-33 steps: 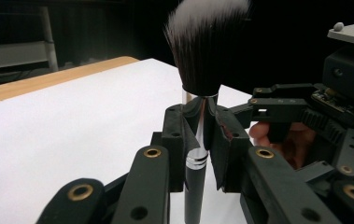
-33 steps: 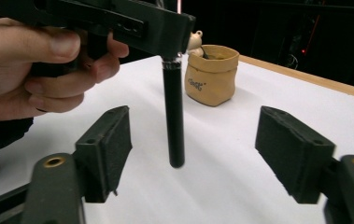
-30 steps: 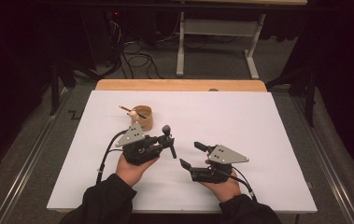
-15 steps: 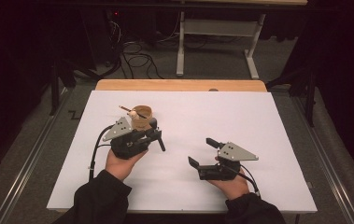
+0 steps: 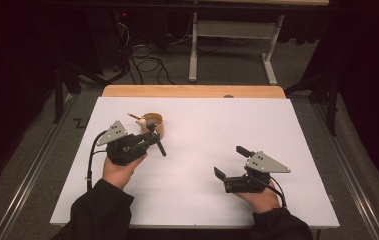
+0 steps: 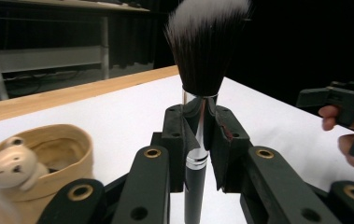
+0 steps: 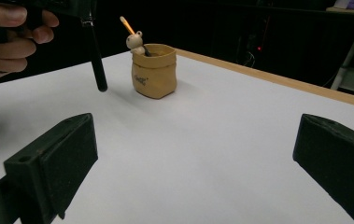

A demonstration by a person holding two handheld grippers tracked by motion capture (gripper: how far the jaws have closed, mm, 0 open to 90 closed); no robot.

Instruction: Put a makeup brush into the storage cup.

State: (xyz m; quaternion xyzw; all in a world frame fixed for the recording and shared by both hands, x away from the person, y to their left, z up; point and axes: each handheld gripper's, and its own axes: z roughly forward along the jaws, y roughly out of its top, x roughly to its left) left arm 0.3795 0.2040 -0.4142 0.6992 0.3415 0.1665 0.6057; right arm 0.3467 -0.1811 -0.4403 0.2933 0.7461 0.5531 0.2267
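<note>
Left gripper [image 5: 149, 139]: jaws clamped on makeup brush [image 6: 201, 74], carried nearer tan pouch-shaped holder [image 5: 153, 124]. Right gripper [image 5: 229, 162]: jaws just opened wide, empty; handover done, insertion next.

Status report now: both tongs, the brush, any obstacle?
Left tongs shut on makeup brush, beside tan pot. Right tongs open, just been opening, nothing between. No obstacle seen.

The left gripper [image 5: 147, 137] sits at the left, mid-depth on the table, its jaws clamped tight and pointing right and far. The right gripper [image 5: 232, 162] rests nearer, at the right, its 2 jaws wide apart after just opening, nothing between them, pointing left.
</note>
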